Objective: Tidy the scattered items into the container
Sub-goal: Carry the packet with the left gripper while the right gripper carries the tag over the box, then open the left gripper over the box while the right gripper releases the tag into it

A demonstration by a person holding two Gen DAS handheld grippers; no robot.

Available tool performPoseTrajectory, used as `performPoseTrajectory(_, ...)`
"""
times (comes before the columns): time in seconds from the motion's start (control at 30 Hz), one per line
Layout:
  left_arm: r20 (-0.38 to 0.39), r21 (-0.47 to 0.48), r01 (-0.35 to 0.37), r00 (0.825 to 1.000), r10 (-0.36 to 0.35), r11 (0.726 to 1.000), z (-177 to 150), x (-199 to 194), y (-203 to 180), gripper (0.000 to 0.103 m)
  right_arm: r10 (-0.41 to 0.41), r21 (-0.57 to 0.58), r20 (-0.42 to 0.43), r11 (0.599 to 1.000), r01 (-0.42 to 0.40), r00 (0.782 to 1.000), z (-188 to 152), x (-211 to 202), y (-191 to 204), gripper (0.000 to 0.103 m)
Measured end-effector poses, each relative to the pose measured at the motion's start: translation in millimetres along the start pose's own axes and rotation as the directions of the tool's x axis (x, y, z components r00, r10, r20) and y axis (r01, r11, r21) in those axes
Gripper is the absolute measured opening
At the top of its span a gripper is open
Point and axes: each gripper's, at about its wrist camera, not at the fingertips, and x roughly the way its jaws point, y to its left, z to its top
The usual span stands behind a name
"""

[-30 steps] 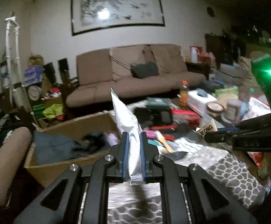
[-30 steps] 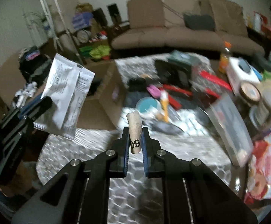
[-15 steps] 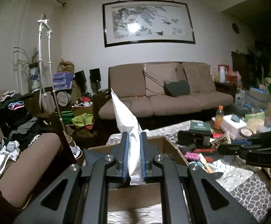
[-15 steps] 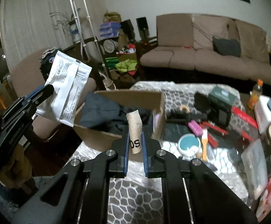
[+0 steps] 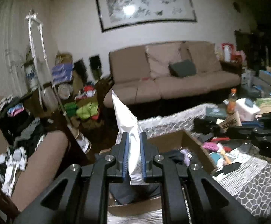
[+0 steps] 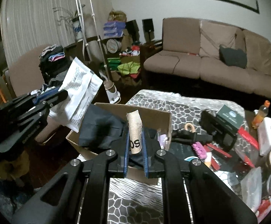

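I see the cardboard box point(image 6: 155, 116) on the patterned worktop point(image 6: 183, 104), directly ahead of and below both tools, dark clothing point(image 6: 100, 128) inside it. My left tool point(image 5: 134, 155) is clenched on a white packet point(image 5: 125, 119) that stands upright above the box's near side. My right tool point(image 6: 134, 150) grips a tan paper roll point(image 6: 134, 128), upright over the box.

White packet point(image 5: 130, 128) upright, tan printed card point(image 6: 134, 130) upright, above open cardboard box point(image 6: 152, 114)
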Motion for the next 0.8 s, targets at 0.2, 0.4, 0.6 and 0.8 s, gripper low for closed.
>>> performPoseTrajectory(0.2,-0.142,0.003,0.004,0.990,-0.004,1.000,-22,53,-2,0.011,0.053,0.039,-0.098,0.998,-0.049,0.994,3,73,0,0.012)
performPoseTrajectory(0.4,-0.273,-0.104,0.156,0.945,-0.179,0.982,-42,112,-10,0.011,0.070,0.058,-0.241,0.997,-0.058,0.968,-17,154,-17,0.012)
performPoseTrajectory(0.6,-0.350,-0.102,0.185,0.913,-0.209,0.977,-52,141,-20,0.011,0.066,0.073,-0.300,0.996,-0.047,0.952,-31,190,-31,0.012)
performPoseTrajectory(0.8,-0.288,-0.050,0.002,0.958,-0.016,0.999,-49,121,-3,0.021,0.013,0.030,-0.322,1.000,-0.004,0.947,-33,195,-19,0.023)
